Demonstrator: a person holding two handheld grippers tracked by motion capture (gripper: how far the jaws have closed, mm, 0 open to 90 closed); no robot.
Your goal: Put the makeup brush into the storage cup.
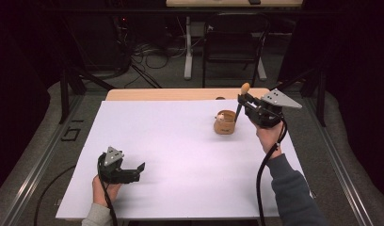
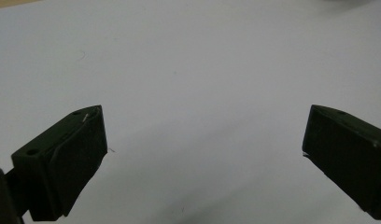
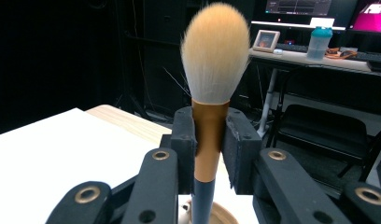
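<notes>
A wooden bench (image 1: 133,94) carries a white sheet (image 1: 180,160). On the sheet stands a small wooden cup (image 1: 225,124), near the far right corner.

Soft-bristled brush (image 3: 215,56) – glossy copper ferrule, matt white table cover (image 1: 180,155), wooden holder (image 1: 224,123)

The white desk (image 1: 180,155) is lit brightly and evenly from above, while the room beyond its far edge is left dark. Soft shadows are cast under the near fingers (image 2: 62,163), which are blurred; monitor glare is seen behind.
</notes>
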